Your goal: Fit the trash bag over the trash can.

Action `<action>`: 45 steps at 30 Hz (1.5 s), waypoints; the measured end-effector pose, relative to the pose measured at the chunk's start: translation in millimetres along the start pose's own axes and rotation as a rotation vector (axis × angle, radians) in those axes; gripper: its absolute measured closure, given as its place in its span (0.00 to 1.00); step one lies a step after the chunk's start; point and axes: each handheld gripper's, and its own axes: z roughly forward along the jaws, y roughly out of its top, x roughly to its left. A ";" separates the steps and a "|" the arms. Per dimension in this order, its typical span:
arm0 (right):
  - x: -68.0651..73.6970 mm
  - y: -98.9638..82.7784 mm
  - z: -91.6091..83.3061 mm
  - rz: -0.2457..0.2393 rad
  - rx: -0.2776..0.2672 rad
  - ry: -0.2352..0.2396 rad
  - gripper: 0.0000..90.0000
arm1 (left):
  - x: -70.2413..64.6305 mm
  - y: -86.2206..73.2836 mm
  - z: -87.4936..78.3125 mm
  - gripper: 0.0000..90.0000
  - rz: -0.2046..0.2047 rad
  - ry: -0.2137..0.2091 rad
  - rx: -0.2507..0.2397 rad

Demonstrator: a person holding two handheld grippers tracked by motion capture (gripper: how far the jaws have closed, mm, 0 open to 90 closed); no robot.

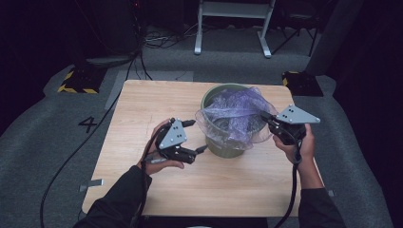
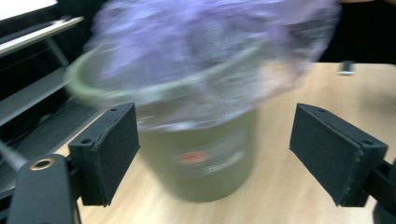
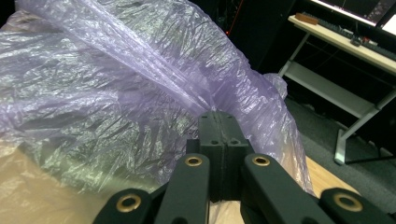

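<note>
Purple bag (image 1: 236, 115), one thin translucent liner, is draped in and over the one green bin (image 1: 223, 145), and fitting it to the rim looks like the work in hand. Largest first: the wooden table (image 1: 142, 118) carries everything, and the bin stands upright on it, nearer the far edge than the near one and right of the middle. The bag billows above the rim and hangs partway down the bin's outer wall on the near side; its crumpled film is pulled out toward the table's right edge.

Two grippers are at work, one on each side of the bin. The right gripper (image 3: 218, 122) has its jaws pressed together on a gathered fold of the bag, the film stretching away from the pinch in taut ridges. The left gripper (image 1: 196, 136) stands with its jaws wide apart and nothing between them, hovering just beside the bin's left wall.

From that open left gripper the bin and the bag's hanging edge lie straight ahead along the jaws, the bin's long axis vertical. The left gripper view is blurred, so whether the rim on that side is already covered I can't quite say. The left hand is nearer the loose left edge, and I'd judge the next grasp falls to it.
</note>
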 end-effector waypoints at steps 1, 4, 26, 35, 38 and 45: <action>0.2 -0.1 0.8 0.005 0.000 -0.001 1.00 | -6.8 1.3 4.4 0.16 0.013 -0.016 0.002; 0.4 -0.1 3.7 0.022 0.004 0.000 1.00 | -22.2 6.6 18.6 0.17 0.025 -0.069 0.002; -2.5 -0.8 4.9 0.073 0.009 0.025 1.00 | -3.2 3.6 41.7 1.00 0.112 0.064 0.133; -2.5 1.0 9.9 0.081 0.015 0.036 1.00 | 13.4 -12.0 29.6 0.44 -0.045 0.107 0.049; -1.9 1.9 9.9 0.078 0.013 0.034 1.00 | 23.7 -15.4 22.0 0.30 -0.105 0.122 0.005; -2.4 1.8 10.0 0.079 0.015 0.043 1.00 | 38.7 -17.6 15.8 0.17 -0.118 0.128 -0.030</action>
